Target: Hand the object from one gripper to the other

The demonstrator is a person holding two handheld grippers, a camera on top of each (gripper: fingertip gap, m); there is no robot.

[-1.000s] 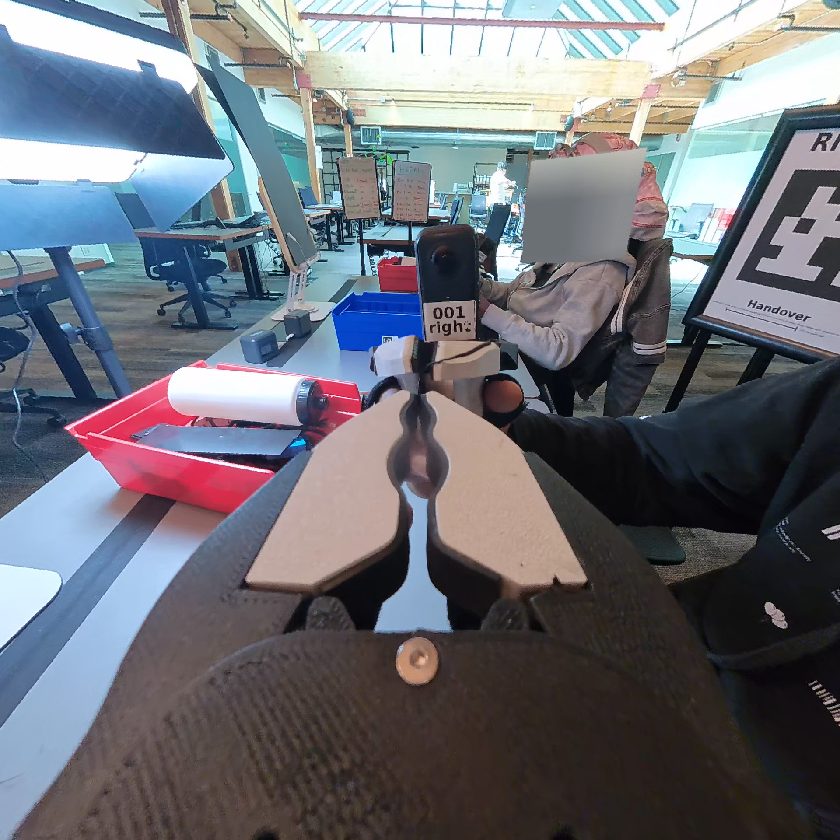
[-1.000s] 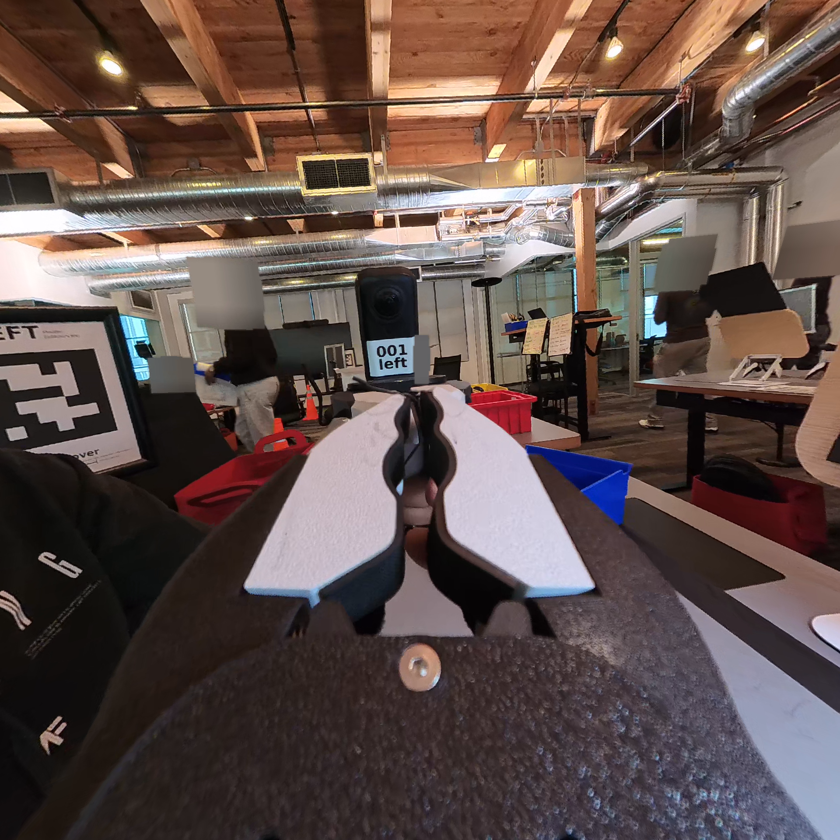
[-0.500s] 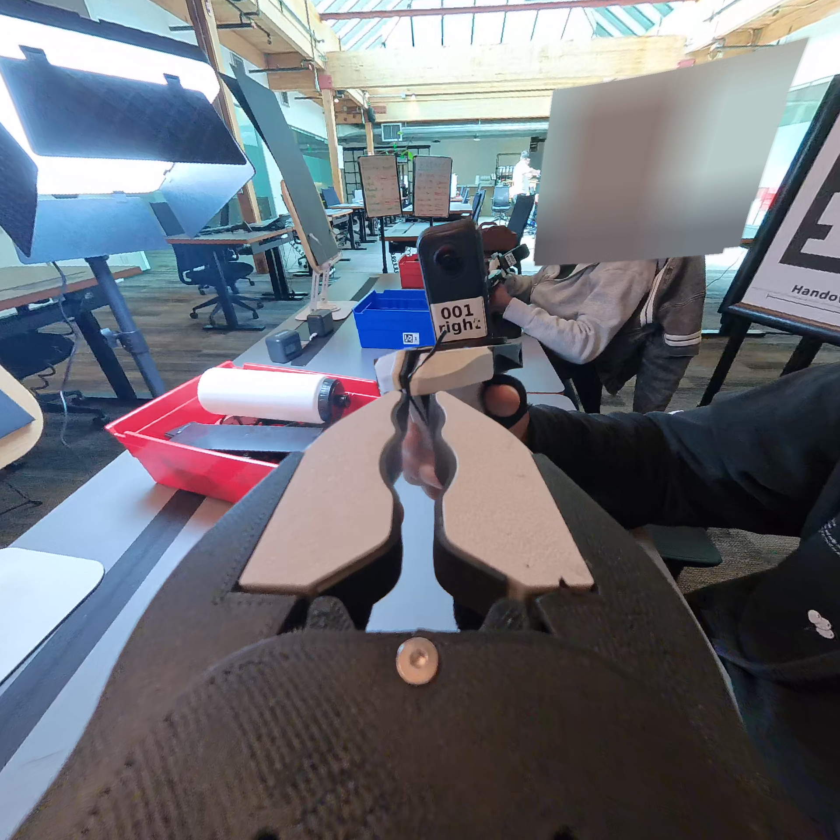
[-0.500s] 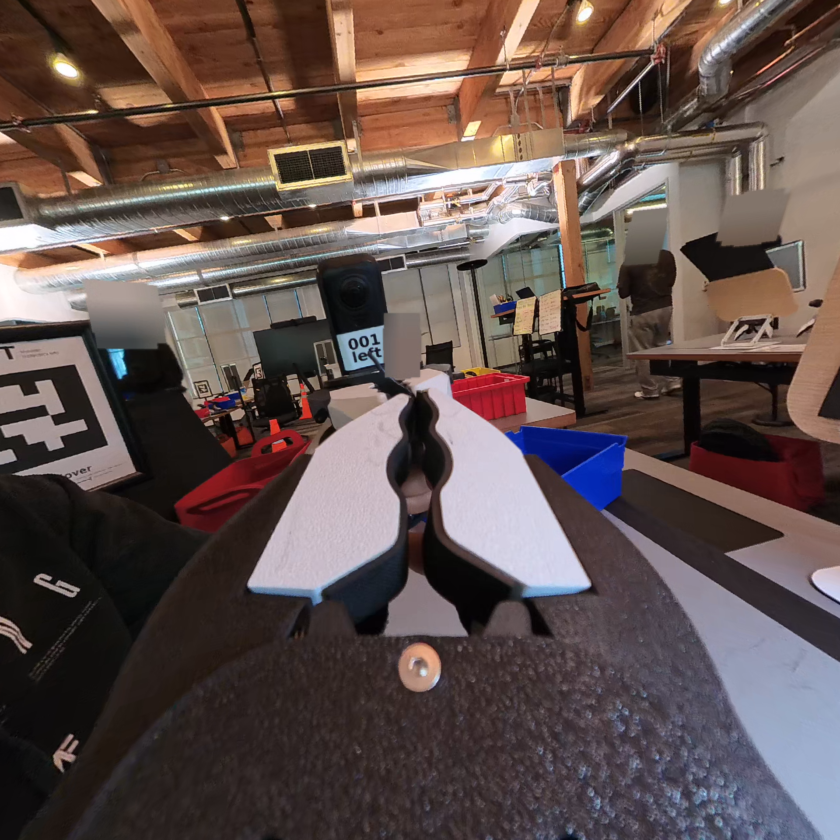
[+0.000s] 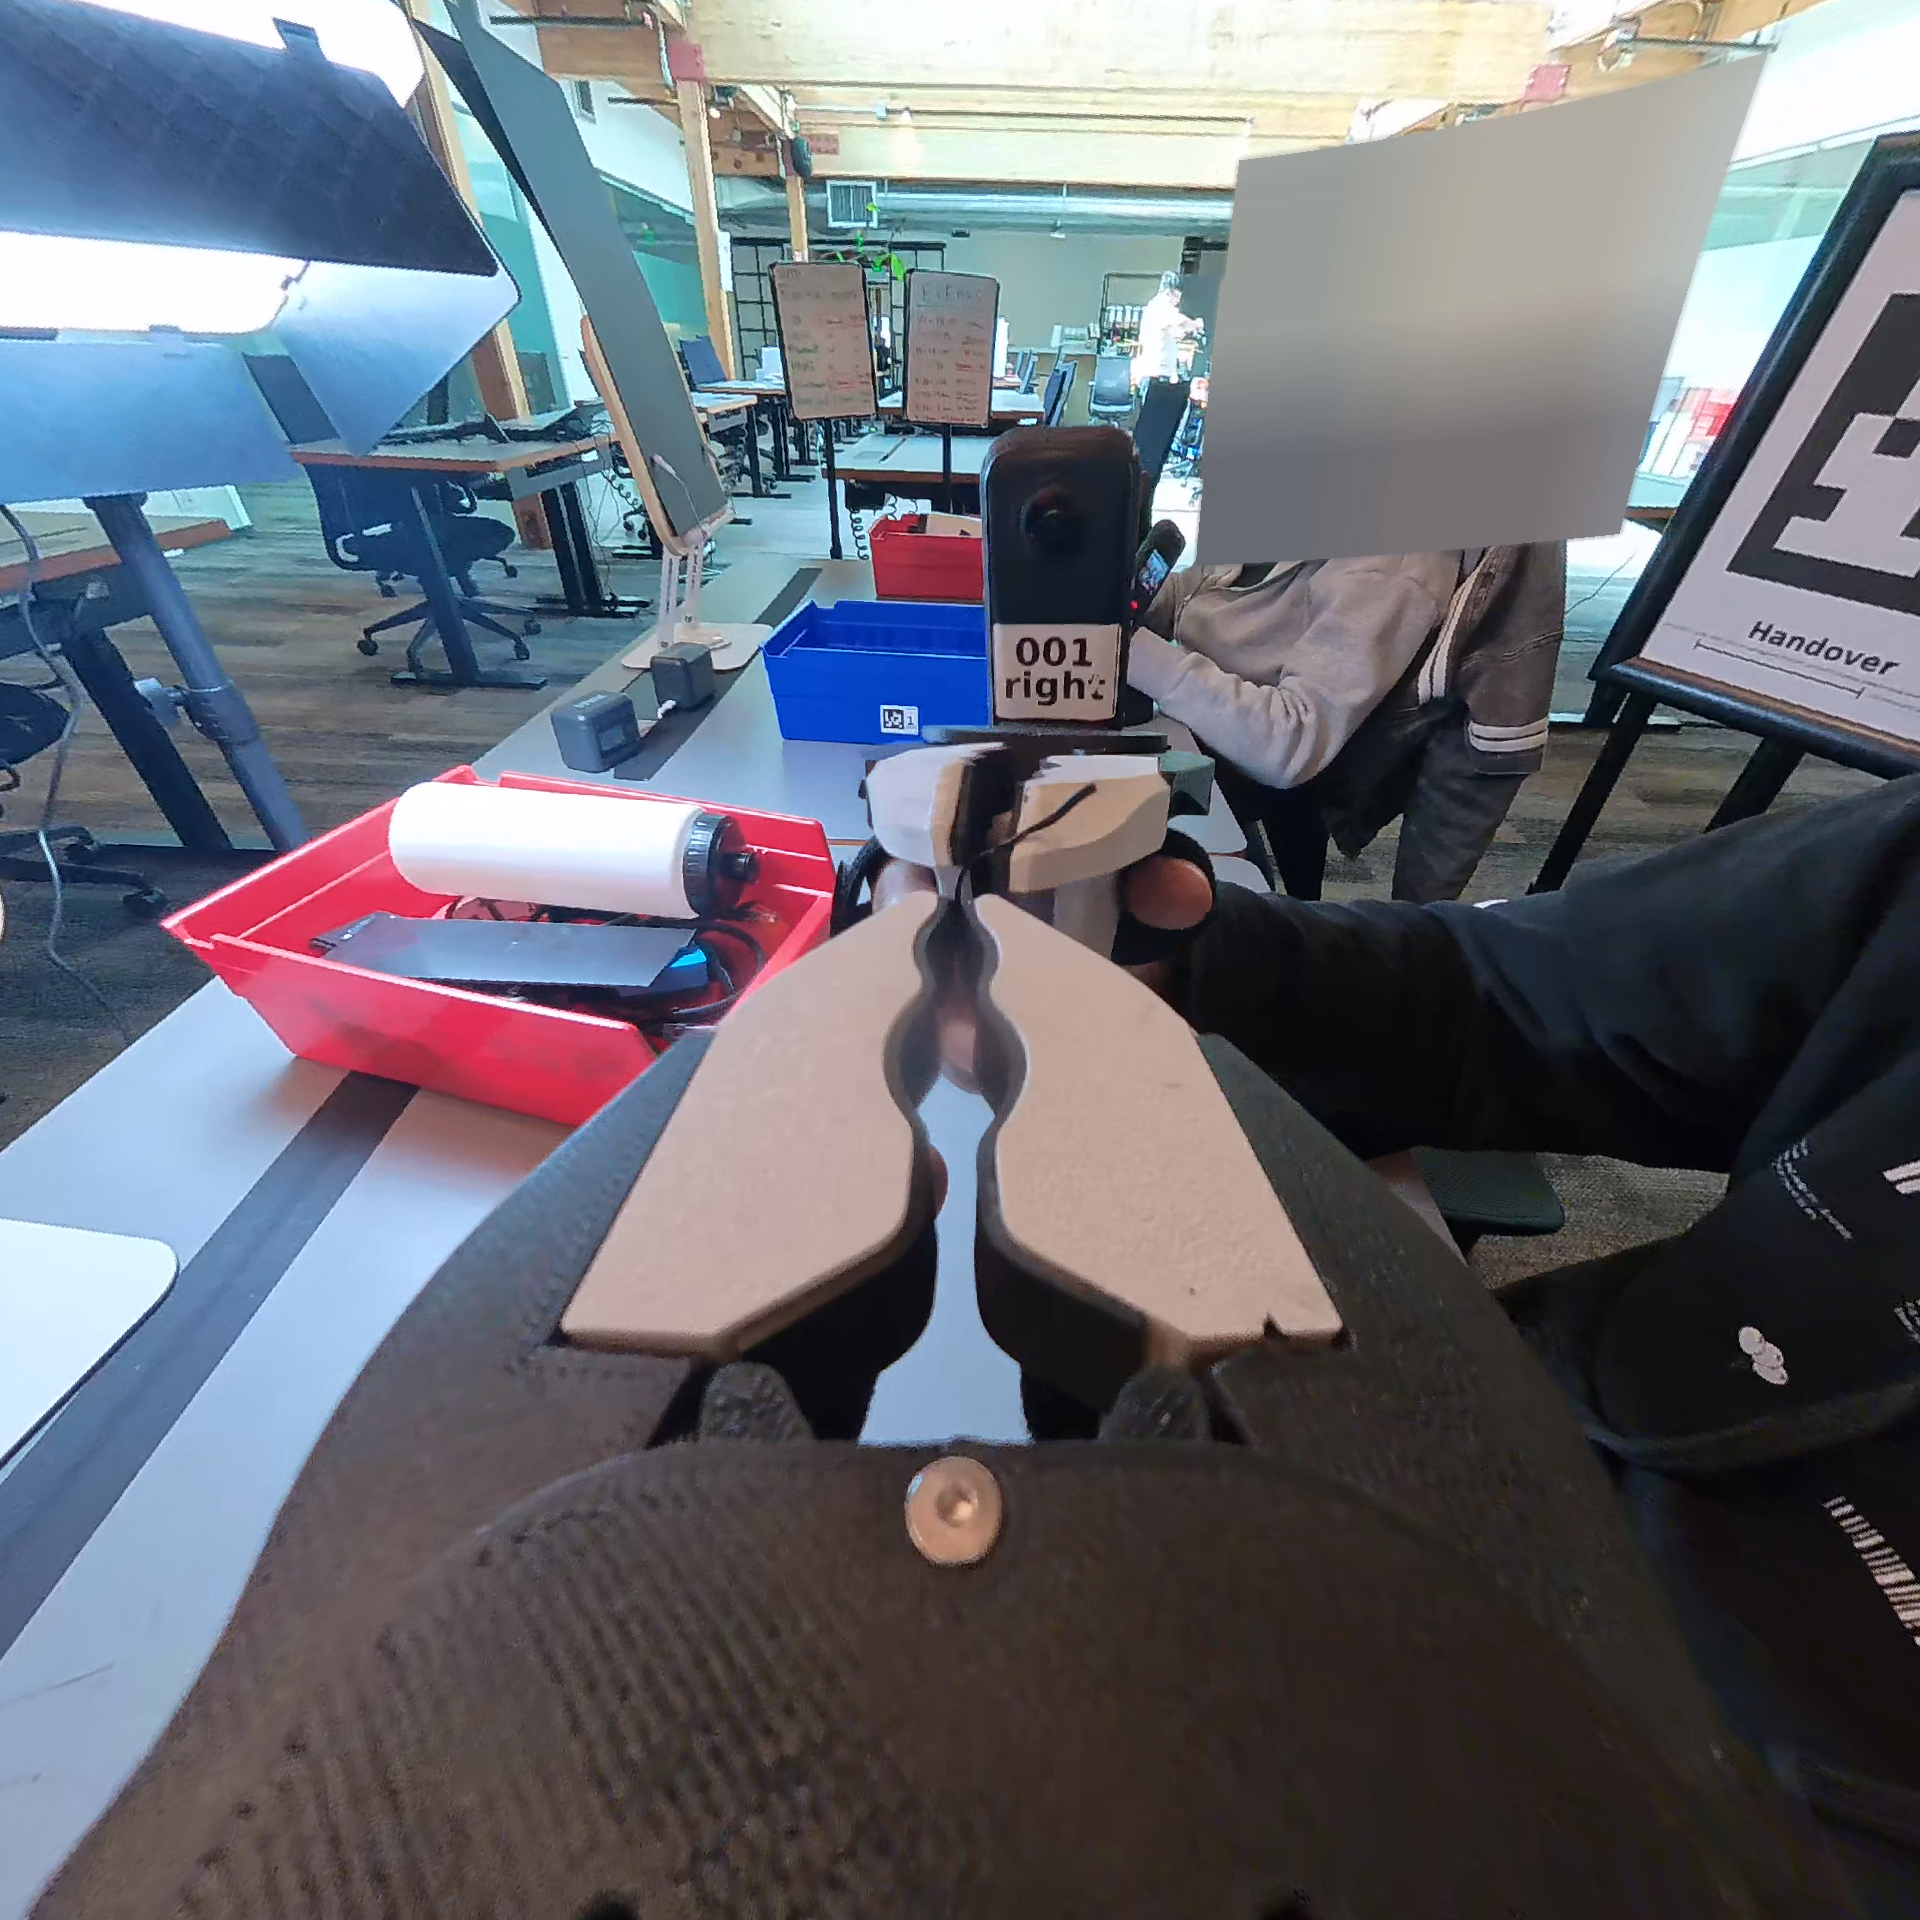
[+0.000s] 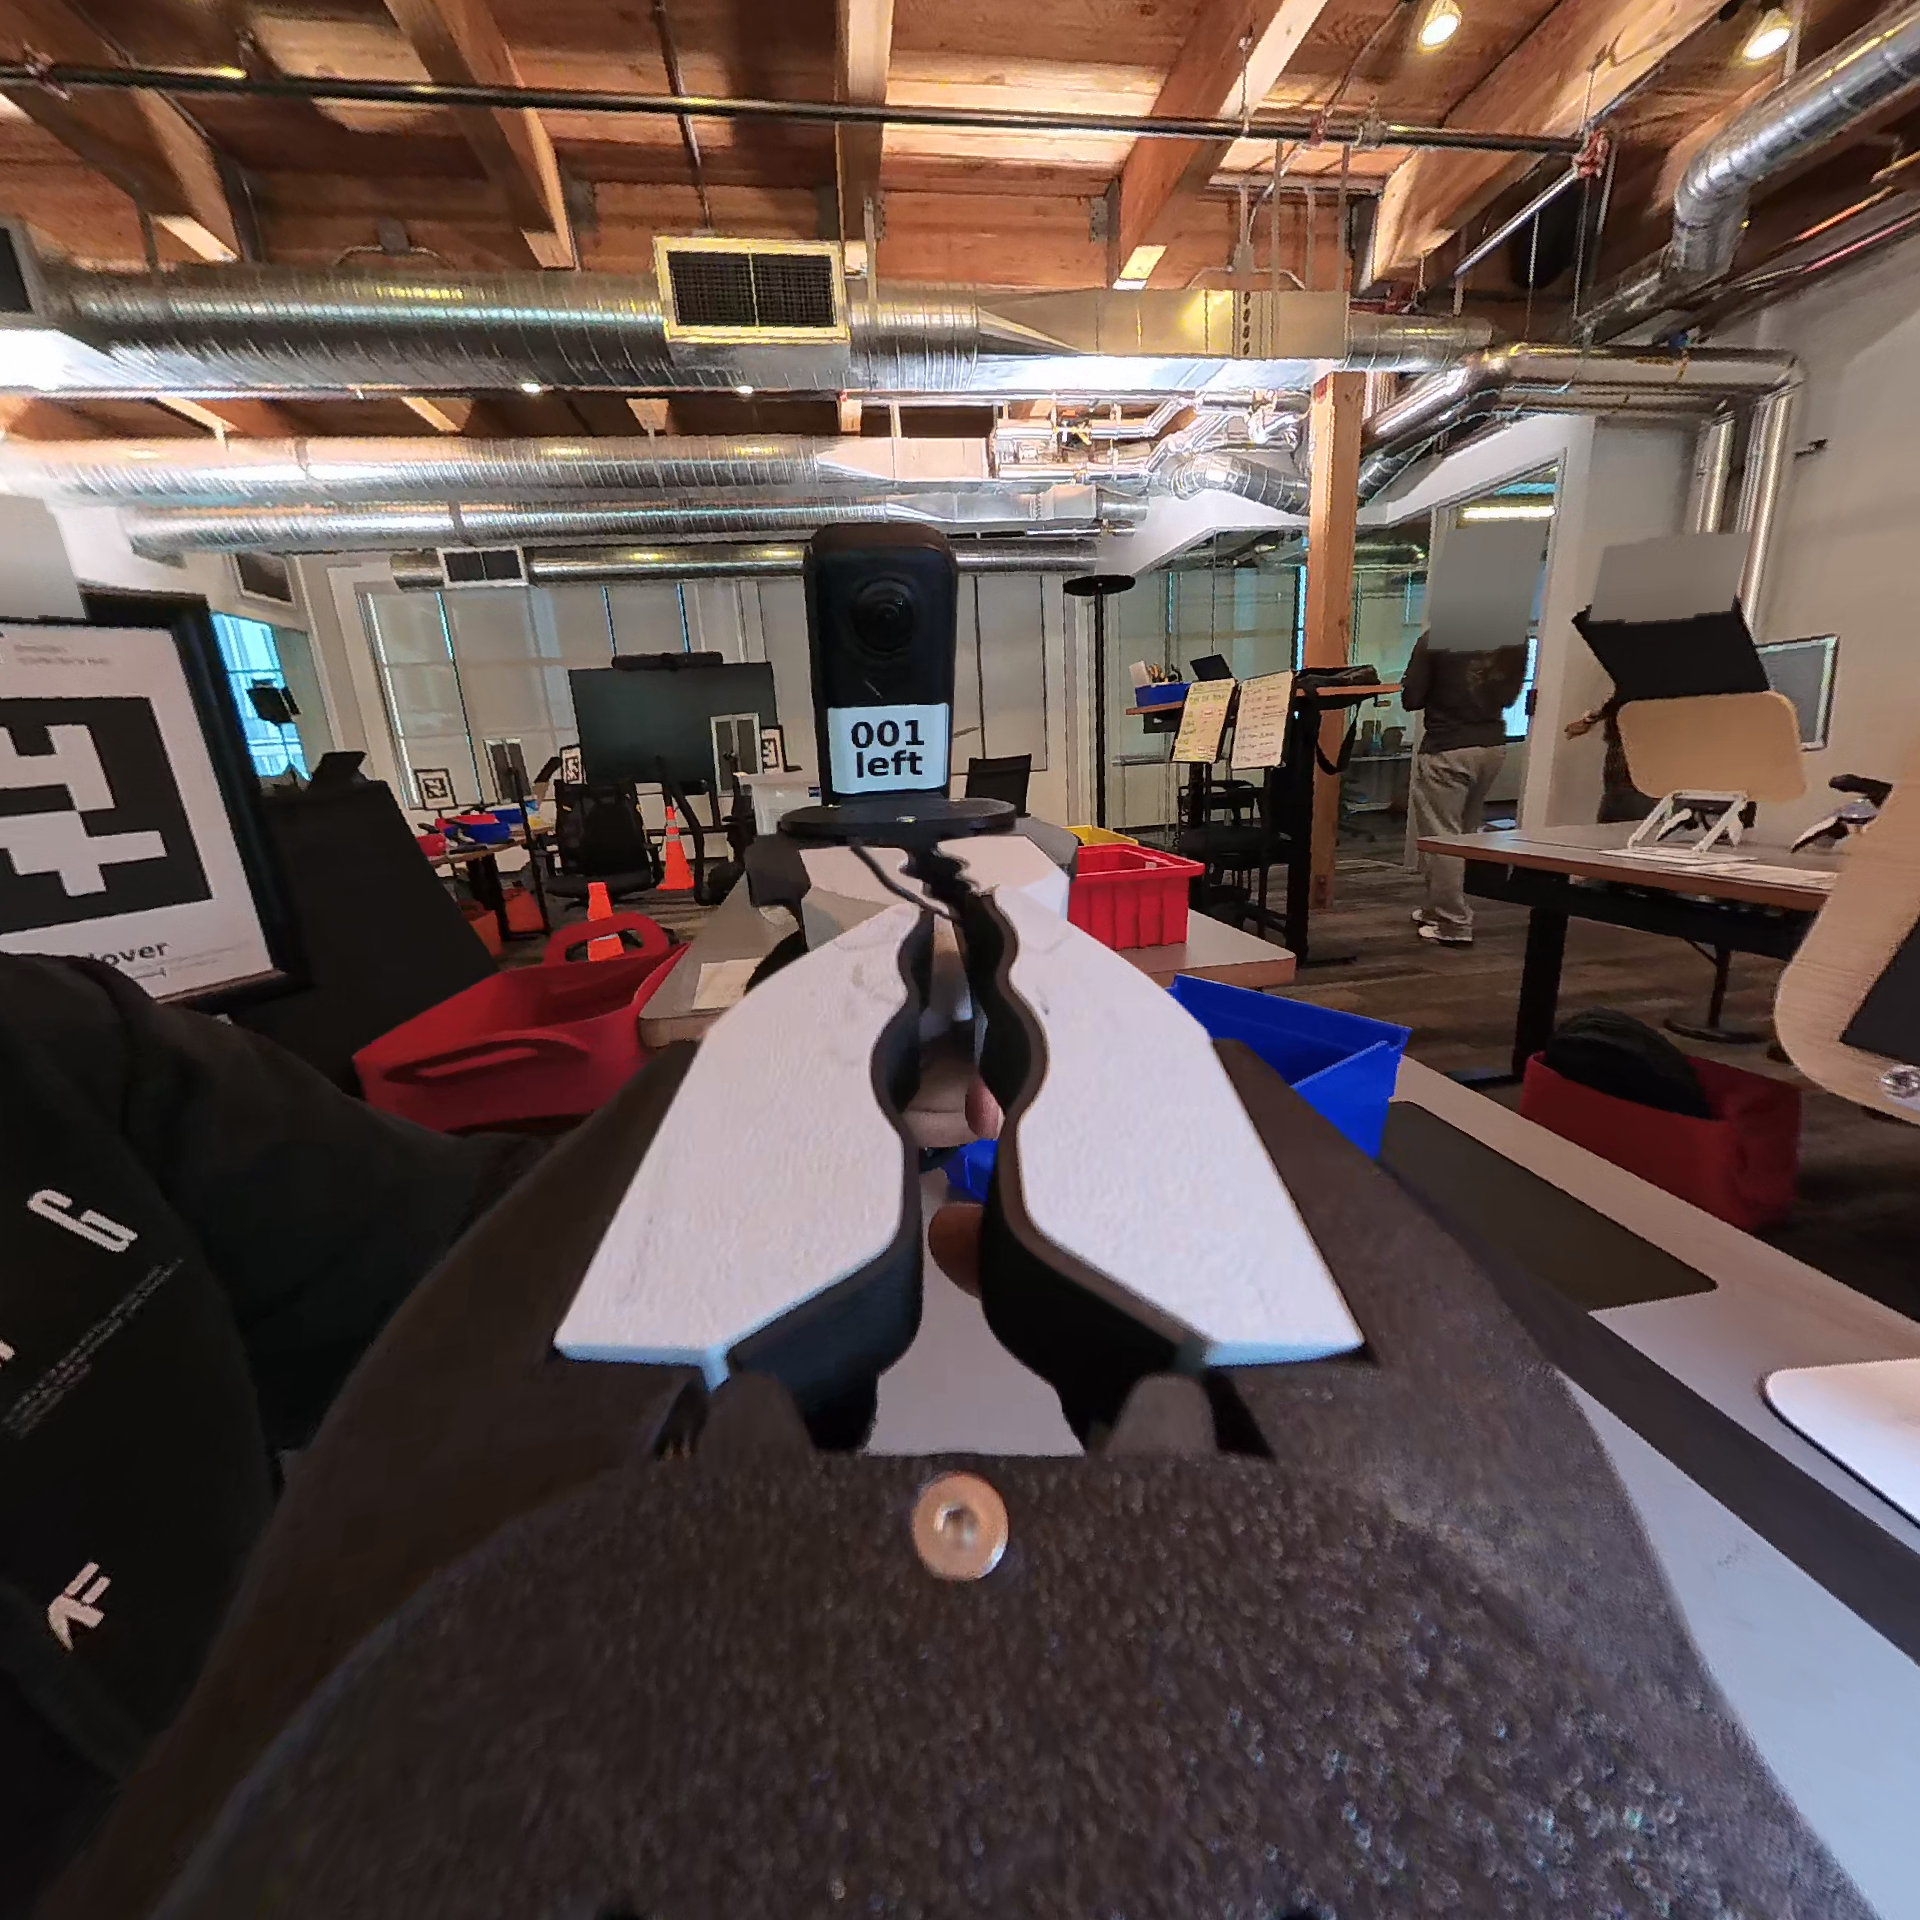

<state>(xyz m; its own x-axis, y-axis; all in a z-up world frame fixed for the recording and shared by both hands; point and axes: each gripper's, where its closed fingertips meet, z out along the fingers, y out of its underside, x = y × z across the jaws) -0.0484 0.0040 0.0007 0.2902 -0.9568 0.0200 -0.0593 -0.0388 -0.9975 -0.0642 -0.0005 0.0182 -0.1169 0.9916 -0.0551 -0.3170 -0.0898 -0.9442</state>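
We found the left tool (image 5: 956, 909) raised above the table (image 5: 187, 1101), to the right of the red tray (image 5: 416, 1023) and nearer the camera than it. Its two pale fingers were pressed together at the tips, with only the wavy gap behind them open.

The right tool (image 6: 951, 914) faced it tip to tip, also to the right of the red tray, held by a hand (image 5: 1164, 894) in a black fingerless glove. Its fingers likewise met at the tips.

The task's thing appeared to be a thin black strand (image 5: 1039, 816). It lay where the two tools met, running across the front of the right tool and down toward the left tool's tips, level with the far right corner of the red tray. We could not tell which tool actually pinched it, nor what kind of strand it was.

Inside the red tray lay a white bottle (image 5: 540, 847) on its side, with a flat black slab (image 5: 499, 951) in front of it. A blue bin (image 5: 862, 686) stood on the table beyond the red tray.
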